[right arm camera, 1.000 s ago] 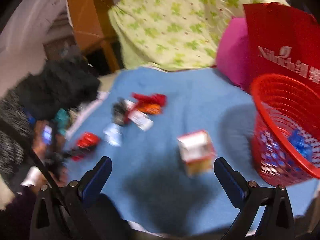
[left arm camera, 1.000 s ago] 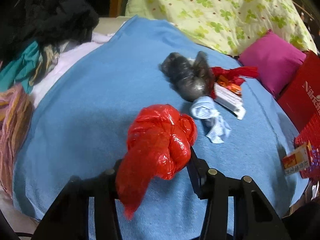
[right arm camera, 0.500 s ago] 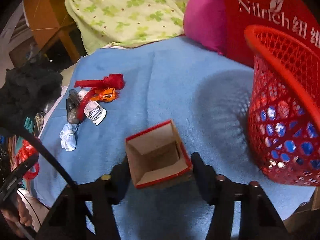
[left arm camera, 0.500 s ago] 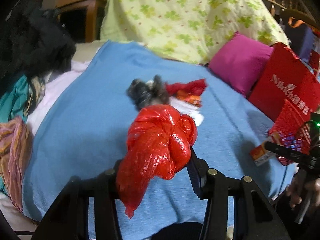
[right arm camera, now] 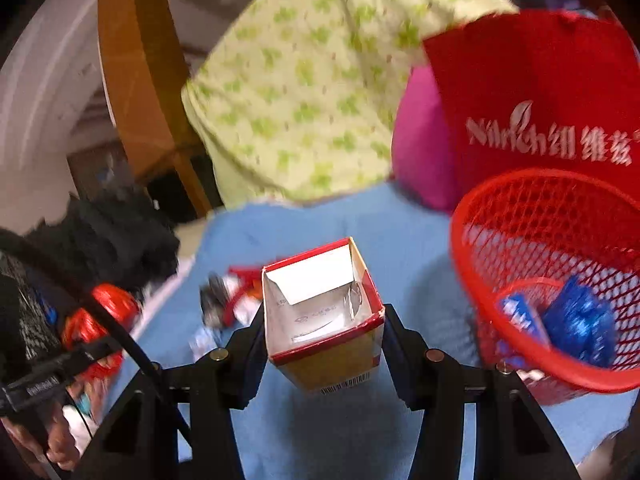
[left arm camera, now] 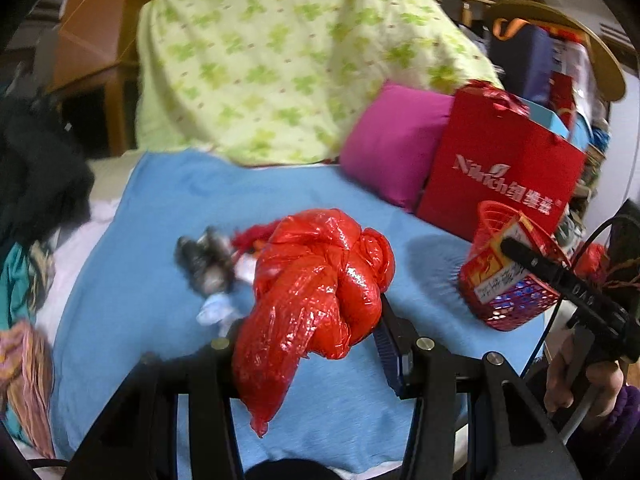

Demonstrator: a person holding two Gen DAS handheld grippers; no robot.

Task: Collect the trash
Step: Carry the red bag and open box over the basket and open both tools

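While my right tongs (right arm camera: 324, 344) pinch the open carton (right arm camera: 324, 320) and left tongs (left arm camera: 308, 332) squeeze the red bag (left arm camera: 316, 280), blur probably risks missing the basket (right arm camera: 532, 216).

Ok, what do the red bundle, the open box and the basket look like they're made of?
Red bundle: thin glossy plastic film, crinkled with bright highlights. Open box: printed cardboard, folded flap, plain white inside, barcode on its side. Basket: probably molded plastic, a uniform red lattice with a smooth rim.

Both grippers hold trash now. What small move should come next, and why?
Probably carry the right gripper, shut on the open carton, rightward over the red basket and release; the basket stands just to its right, already holding blue wrappers.
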